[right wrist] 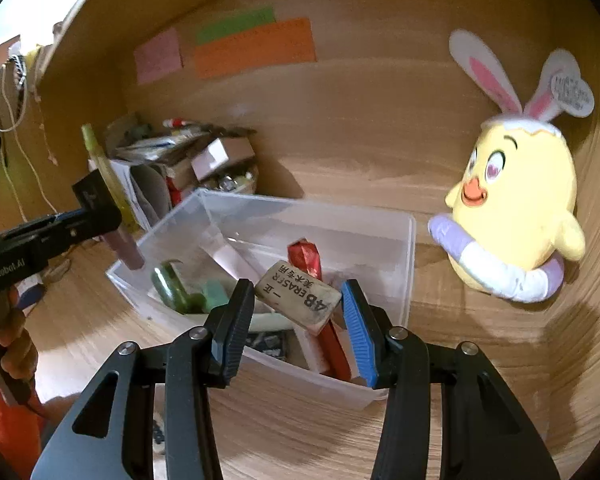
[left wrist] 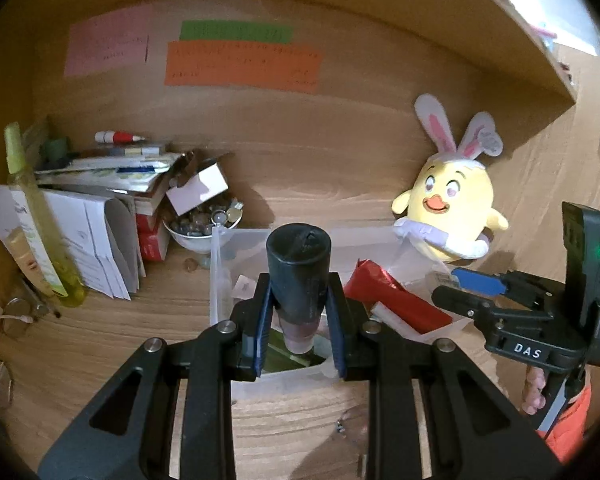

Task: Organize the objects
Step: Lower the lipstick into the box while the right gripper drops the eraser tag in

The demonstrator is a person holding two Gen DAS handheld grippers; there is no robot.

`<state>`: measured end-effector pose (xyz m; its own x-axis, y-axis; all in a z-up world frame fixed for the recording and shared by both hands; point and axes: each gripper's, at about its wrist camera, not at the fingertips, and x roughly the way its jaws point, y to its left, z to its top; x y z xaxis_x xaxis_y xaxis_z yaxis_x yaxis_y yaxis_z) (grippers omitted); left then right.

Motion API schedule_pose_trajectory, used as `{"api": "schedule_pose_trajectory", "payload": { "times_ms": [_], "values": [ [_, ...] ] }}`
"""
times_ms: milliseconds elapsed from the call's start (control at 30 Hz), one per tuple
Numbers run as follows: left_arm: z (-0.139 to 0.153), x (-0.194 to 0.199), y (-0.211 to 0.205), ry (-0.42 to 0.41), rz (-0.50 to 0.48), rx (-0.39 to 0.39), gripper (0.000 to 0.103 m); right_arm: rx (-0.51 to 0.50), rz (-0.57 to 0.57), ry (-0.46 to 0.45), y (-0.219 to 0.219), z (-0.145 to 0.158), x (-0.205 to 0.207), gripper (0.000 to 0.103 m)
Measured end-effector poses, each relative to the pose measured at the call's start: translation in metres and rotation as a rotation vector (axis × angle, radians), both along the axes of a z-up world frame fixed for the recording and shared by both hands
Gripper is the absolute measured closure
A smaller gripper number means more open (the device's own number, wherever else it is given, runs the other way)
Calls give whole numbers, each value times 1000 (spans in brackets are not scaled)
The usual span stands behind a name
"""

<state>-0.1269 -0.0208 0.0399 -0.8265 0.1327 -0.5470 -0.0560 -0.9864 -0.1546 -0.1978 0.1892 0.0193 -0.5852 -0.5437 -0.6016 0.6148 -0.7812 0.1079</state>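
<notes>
A clear plastic bin sits on a wooden surface inside a wood-panelled nook, and serves here as the landmark.

The left claw is clamped on a tube with a dark cap. The cap points away from the camera, and the tube's pale pinkish end points back toward the claw's base. The tube hangs over the near left part of the bin, not touching it.

The right claw is clamped on a grubby off-white eraser printed "4B ERASER". The eraser is held between one black pad and one blue pad, above the near edge of the bin.

Inside the bin lie a red foil-wrapped item, a pale pink tube, some green pieces and a small dark packet.

To the right of the bin, just beside it, a yellow chick plush with rabbit ears leans against the back wall.

To the left of the bin, a white bowl of small round objects stands next to a stack of papers and booklets. A tall yellow-green bottle leans further left.

On the wall behind the bin, pink, green and orange paper notes are stuck up; their writing is too blurred to read.

An orange sleeve shows at the frame edge by the left hand.
</notes>
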Motion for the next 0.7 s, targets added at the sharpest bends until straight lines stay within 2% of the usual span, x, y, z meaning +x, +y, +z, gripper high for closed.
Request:
{"api": "schedule_pose_trajectory", "payload": {
  "times_ms": [500,700],
  "values": [
    [-33,-27,2,-103,-34,43,78,69,-22,-49,-8,-22,-14,61],
    [-42,-31,-1,-130,-6,30,77,97,-24,-45,-12,-26,-14,61]
  ]
}}
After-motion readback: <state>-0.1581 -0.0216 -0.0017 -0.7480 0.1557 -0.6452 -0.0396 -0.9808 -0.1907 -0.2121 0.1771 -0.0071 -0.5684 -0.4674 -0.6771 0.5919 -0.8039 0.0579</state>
